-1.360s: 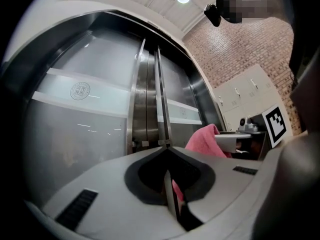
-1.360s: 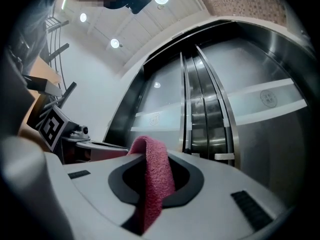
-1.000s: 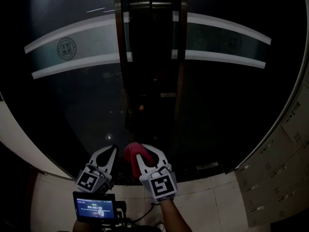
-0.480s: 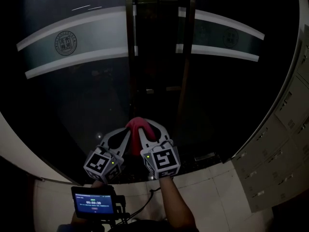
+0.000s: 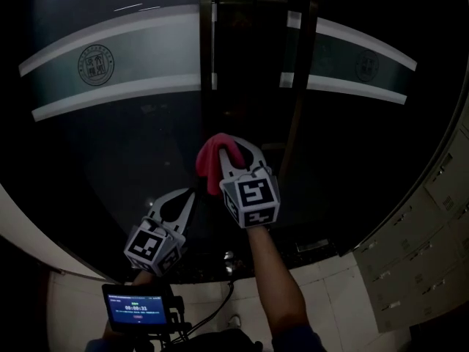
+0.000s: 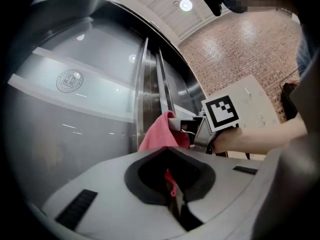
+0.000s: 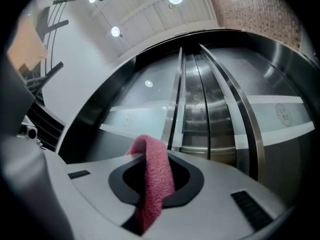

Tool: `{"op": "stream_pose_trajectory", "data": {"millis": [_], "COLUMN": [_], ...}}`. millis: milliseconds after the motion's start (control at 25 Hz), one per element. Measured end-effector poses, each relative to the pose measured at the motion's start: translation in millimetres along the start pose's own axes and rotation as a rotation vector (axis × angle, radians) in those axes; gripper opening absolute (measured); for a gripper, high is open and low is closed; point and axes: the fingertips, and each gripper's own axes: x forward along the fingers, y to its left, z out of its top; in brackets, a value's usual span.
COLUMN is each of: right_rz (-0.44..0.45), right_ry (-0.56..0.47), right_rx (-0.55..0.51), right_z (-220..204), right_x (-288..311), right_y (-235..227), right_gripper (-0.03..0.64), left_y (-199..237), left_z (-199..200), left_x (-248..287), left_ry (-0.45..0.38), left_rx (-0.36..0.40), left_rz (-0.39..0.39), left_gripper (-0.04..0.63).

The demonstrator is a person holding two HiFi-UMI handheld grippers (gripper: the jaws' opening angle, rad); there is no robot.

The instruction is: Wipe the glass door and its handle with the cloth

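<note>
The dark glass door carries a frosted band with a round emblem. Vertical metal handle bars run along its middle seam; they also show in the left gripper view and the right gripper view. My right gripper is shut on the pink cloth and holds it up at the seam, at mid height. In its own view the cloth runs between the jaws of the right gripper. My left gripper hangs lower left, shut, nothing clearly gripped. The left gripper looks at the cloth.
A small lit screen sits below the left gripper. Pale lockers line the right side. Light floor tiles border the door's foot. A brick wall and a white cabinet stand behind the right arm.
My right gripper has risen with the cloth from near the door's foot to mid height. The left gripper has stayed low, drifting slightly right.
</note>
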Motion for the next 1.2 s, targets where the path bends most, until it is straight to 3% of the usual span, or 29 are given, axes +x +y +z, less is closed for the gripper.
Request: {"op": "stream_pose_trajectory", "data": {"millis": [120,280,520,640,880,1200], "right_rz": [0.001,0.03,-0.02,-0.028,-0.161,-0.186], "right_ry": [0.036,0.091,0.003,0.088,0.185,0.318], "right_rx": [-0.02,0.012,0.077,0.043,0.187,0.284], "right_z": [-18,-56,-84,-118,-188,-257], "right_x": [31,39,12,0,-20,-28], "right_y": [-21,-21,2,30,50,93], "right_gripper": [0.032,0.033,0.034,0.034,0.034,0.034], "left_y": [24,30,39,47,63,70], "left_z": [-2,-19,-52,-67,-87,-98], "left_x": [19,41,51,49,26,2], "left_ry": [-0.019,0.002,0.066,0.089,0.134,0.154], "left_rx": [0.016,-0.014,-0.023,-0.041,-0.041,-0.044], "left_rz": [0.073,0.075,0.046,0.015,-0.053,-0.1], "left_gripper": [0.009,0.01,0.011,0.009,0.011,0.01]}}
